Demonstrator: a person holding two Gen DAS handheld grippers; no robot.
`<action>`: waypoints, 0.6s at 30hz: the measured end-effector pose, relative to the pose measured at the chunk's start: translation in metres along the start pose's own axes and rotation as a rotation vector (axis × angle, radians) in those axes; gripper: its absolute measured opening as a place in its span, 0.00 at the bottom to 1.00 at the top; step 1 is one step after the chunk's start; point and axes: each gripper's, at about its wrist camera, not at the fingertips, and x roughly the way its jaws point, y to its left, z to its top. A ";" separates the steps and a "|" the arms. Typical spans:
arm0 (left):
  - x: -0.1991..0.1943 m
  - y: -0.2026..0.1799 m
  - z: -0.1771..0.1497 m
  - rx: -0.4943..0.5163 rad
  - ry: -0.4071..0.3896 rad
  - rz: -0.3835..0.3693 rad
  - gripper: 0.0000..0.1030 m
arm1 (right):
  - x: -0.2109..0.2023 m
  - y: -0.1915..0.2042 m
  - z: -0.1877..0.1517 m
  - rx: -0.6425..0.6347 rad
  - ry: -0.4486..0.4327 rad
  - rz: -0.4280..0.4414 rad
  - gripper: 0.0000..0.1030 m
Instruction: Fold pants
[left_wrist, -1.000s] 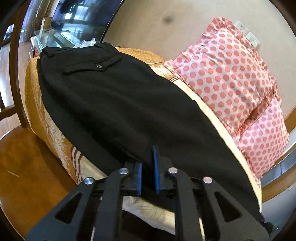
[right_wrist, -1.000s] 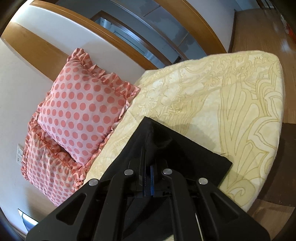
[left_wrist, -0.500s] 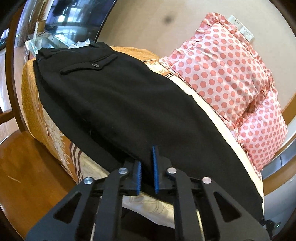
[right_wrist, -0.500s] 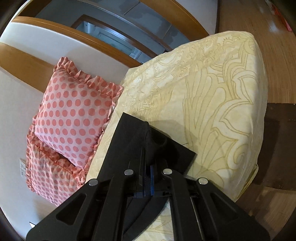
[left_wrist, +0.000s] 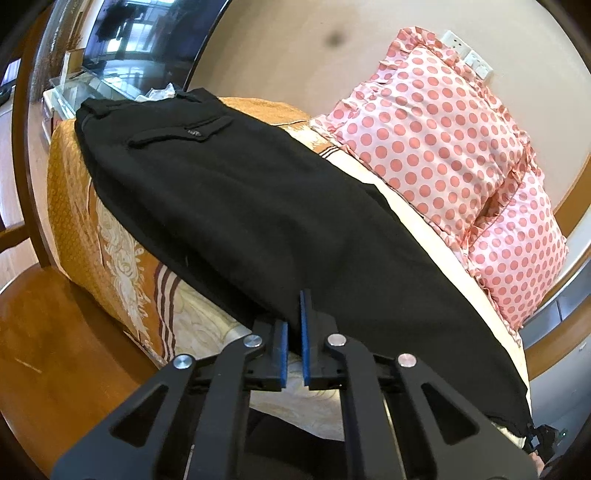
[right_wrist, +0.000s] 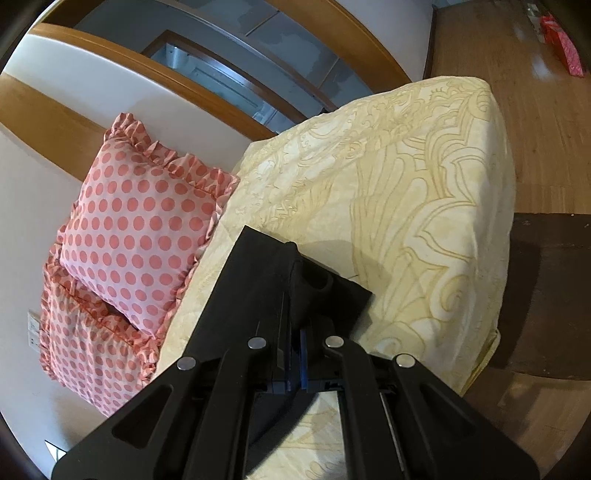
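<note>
Black pants (left_wrist: 258, 206) lie stretched lengthwise on a bed, running from the waistband at the upper left of the left wrist view down to the lower right edge of that frame; a back pocket with a button (left_wrist: 192, 132) shows near the waistband. Left gripper (left_wrist: 293, 332): blue-padded fingers (left_wrist: 303, 325) nearly together at lower centre, with the near edge of the pants fabric pinched in the narrow gap. Right gripper (right_wrist: 293, 354): fingers drawn close at lower centre of the right wrist view, clamped on the leg end of the pants (right_wrist: 266, 288), which is raised into a small tented fold above the bedspread; the hem corner (right_wrist: 354, 295) juts toward centre right. Under the garment, the bedspread (right_wrist: 406, 206) is pale yellow with a scroll pattern in the right wrist view and orange with a white pattern and dark stripes at left in the left wrist view (left_wrist: 110, 240). Two pink polka-dot pillows with ruffled edges (left_wrist: 443, 147) stand stacked against the wall, just beside the pants' far edge; in the right wrist view they sit at centre left (right_wrist: 144, 229). Wall outlets (left_wrist: 469, 57) show above the pillows, upper right. Wooden floor (right_wrist: 535, 110) fills the right side of the right wrist view.
</note>
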 end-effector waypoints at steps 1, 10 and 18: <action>-0.001 -0.001 0.001 0.008 -0.004 -0.001 0.05 | -0.002 0.000 0.000 0.001 -0.003 0.003 0.03; 0.003 0.000 0.005 0.035 0.023 -0.014 0.04 | -0.006 0.001 -0.003 -0.018 0.006 -0.024 0.03; -0.011 0.006 0.003 0.061 0.019 -0.013 0.22 | -0.013 0.007 0.002 -0.100 -0.008 -0.128 0.18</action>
